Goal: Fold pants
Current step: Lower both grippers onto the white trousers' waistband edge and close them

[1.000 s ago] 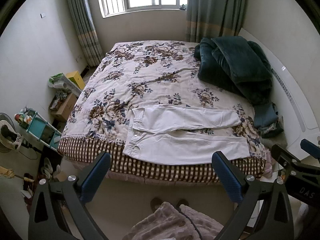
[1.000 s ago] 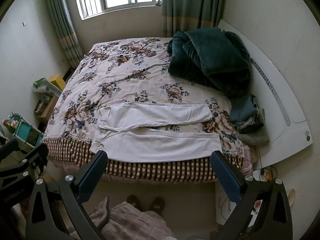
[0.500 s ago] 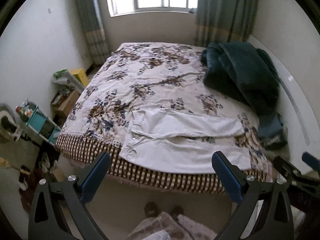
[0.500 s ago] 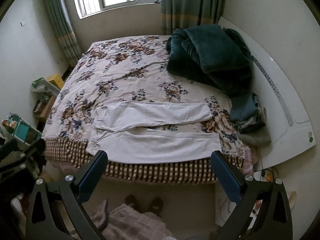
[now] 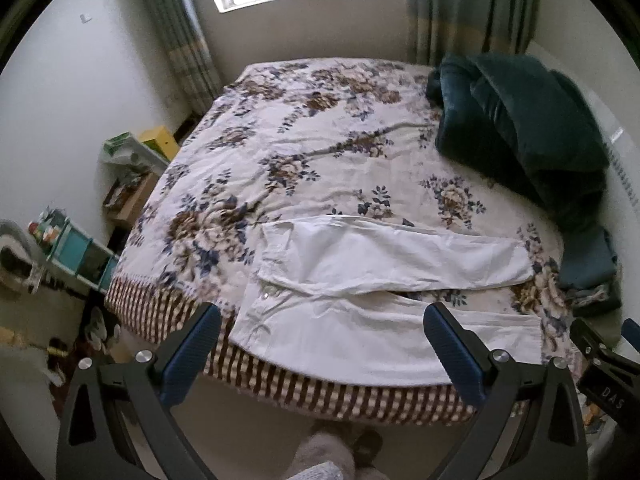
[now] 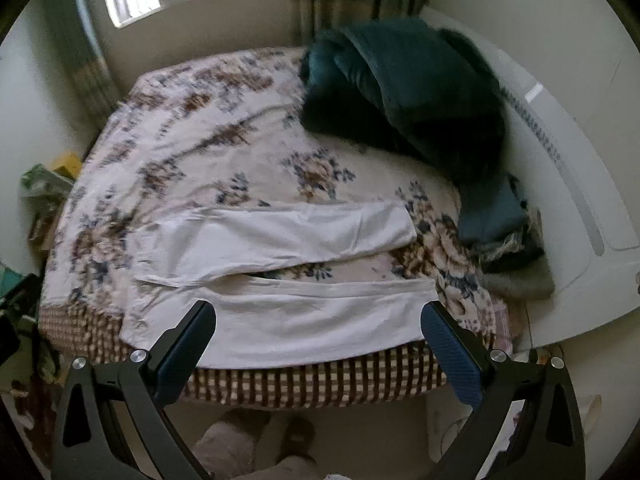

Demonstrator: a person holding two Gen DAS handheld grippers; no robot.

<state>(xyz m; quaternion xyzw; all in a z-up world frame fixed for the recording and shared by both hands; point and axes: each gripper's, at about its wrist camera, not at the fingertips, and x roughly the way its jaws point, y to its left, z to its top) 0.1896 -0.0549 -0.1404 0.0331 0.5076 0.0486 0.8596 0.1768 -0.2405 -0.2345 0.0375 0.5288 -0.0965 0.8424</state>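
Approach step: white pants (image 5: 384,300) flat at the bed's (image 5: 320,392) near edge, unfolded. Left claw (image 5: 320,344) and right claw (image 6: 320,340) both apart, empty, above. Next: grip waistband and hem.

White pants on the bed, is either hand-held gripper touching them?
Apart: both wrist views show the open left hand-held gripper and right one short of the white pants.

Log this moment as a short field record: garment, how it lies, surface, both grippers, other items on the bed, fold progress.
garment: white pants
layout: spread flat, unfolded, legs slightly apart, waist toward the left, near the bed's front edge
surface: floral bedspread
left gripper: open, holding nothing, above the front edge
right gripper: open, holding nothing, above the near leg
other items: dark green blanket heaped at the bed's far right
fold progress: not yet started
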